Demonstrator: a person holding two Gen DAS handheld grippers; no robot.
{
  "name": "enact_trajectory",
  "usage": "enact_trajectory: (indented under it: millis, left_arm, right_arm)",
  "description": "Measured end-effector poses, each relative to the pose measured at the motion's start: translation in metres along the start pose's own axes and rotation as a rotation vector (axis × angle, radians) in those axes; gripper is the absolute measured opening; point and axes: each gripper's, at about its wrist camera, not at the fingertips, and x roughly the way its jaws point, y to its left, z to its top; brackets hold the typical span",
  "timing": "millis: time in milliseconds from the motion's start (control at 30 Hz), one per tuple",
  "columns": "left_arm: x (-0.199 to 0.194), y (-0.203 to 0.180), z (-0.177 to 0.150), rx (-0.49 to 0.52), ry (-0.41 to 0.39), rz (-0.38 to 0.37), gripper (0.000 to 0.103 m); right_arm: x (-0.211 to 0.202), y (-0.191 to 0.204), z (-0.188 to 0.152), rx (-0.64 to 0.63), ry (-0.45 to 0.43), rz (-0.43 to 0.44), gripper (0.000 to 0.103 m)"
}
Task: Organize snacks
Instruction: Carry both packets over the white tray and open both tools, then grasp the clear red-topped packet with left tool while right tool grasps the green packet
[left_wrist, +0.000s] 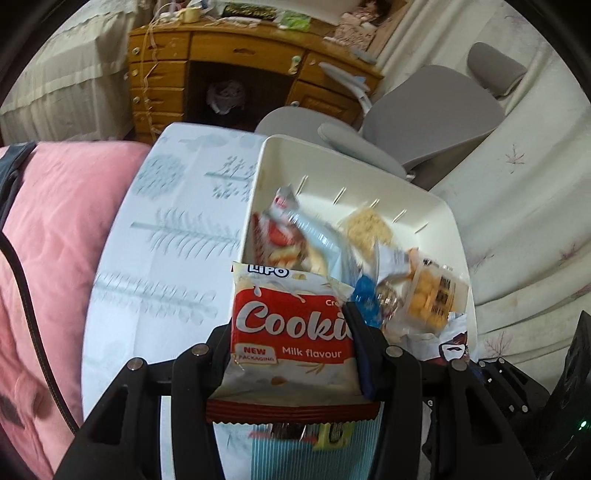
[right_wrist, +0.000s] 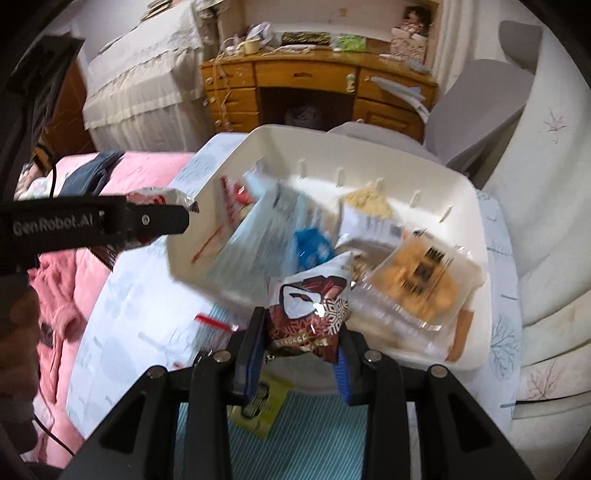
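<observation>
Left claw (left_wrist: 291, 354): jaws part-closed, clamped on one cookie pack (left_wrist: 291, 325), upright, long axis along fingers. Right claw (right_wrist: 301, 354): jaws narrow, pinching one dark-red snack bag (right_wrist: 310, 314), crumpled.

White bin (left_wrist: 369, 177) lies ahead of and below both claws, just beyond held packs. Right claw appears nearer bin; left sits off its near-left corner. Likely next: carry forward, drop in.

Bin contents: roughly six packs, blur prevents sure count. Loose yellow packet (right_wrist: 260, 406) on striped mat beneath right claw.

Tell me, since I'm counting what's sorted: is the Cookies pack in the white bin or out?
Out. The Cookies pack is gripped in the left tongs, in front of the white bin.
</observation>
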Motion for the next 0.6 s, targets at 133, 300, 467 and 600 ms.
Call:
enact_trajectory:
  millis: [133,300,467,600]
  left_arm:
    - [0.016,-0.002,0.003,0.037,-0.029,-0.043,0.048]
    - [0.034,-0.002,0.002,0.030,-0.009,-0.111,0.059]
    - [0.027,-0.001,0.000,0.027,-0.031,-0.166,0.077]
    - [0.015,0.011,-0.006,-0.024,-0.049,-0.176,0.081]
  right_arm:
    - [0.007,-0.010,0.009,0.042,-0.016,-0.019,0.035]
    - [0.019,-0.017,0.014,0.096,-0.009,-0.059,0.058]
    - [0.014,-0.023,0.008,0.153,-0.039,-0.072,0.064]
    - [0.010,-0.025,0.000,0.195,-0.041,-0.066,0.066]
